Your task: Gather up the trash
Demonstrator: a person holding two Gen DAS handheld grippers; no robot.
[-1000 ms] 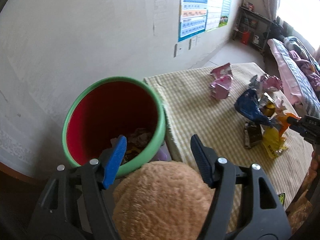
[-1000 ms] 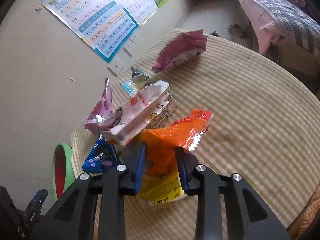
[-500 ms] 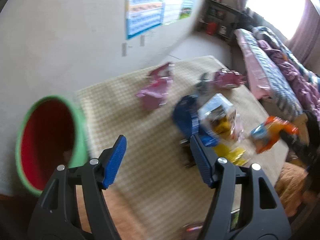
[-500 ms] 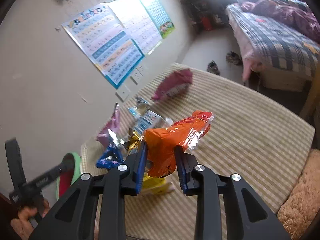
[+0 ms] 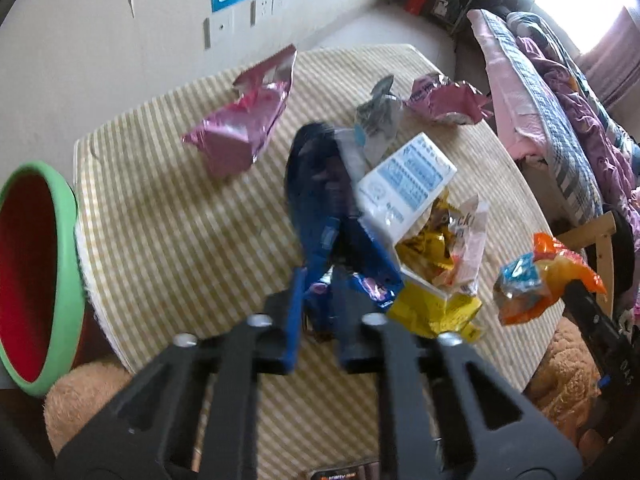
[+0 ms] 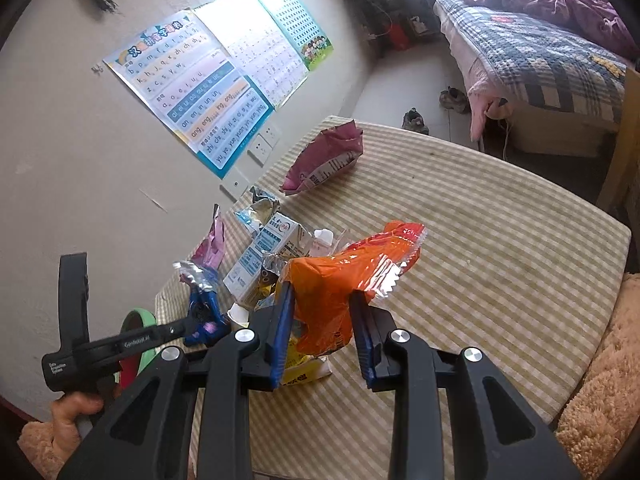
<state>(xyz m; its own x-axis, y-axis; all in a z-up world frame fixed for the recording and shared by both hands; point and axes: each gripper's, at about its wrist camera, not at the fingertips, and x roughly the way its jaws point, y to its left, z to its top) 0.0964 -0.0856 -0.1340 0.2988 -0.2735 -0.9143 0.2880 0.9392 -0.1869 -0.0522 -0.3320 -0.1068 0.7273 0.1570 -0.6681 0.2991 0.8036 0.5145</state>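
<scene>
Left gripper (image 5: 316, 304): a second ago its jaws stood wide apart above the green-rimmed bin (image 5: 38, 276), with nothing between them. They have since swung across to the desk (image 5: 168, 216) and narrowed around the lower end of the blue wrapper (image 5: 320, 200). The pads appear to be in contact with the foil, so the jaws read as clamped on it, though motion blur leaves the seating uncertain. The bin now lies well off to the left of these jaws, beside the desk edge.

Right gripper (image 6: 324, 320): its jaws remain clamped on the orange packet (image 6: 352, 276), which a second ago lay on the desk and is now lifted clear of it.

Remaining trash: the white carton (image 5: 404, 188) and yellow wrapper (image 5: 436, 308) sit just right of the left jaws, touching the blue wrapper. A pink bag (image 5: 244, 128) lies ahead and to the left; a second pink bag (image 5: 444, 100) and a silver wrapper (image 5: 378, 120) lie further ahead.

Task implication: both grippers probably now carry a load, so the next step is likely transport to the bin. Several items are still to be collected.
</scene>
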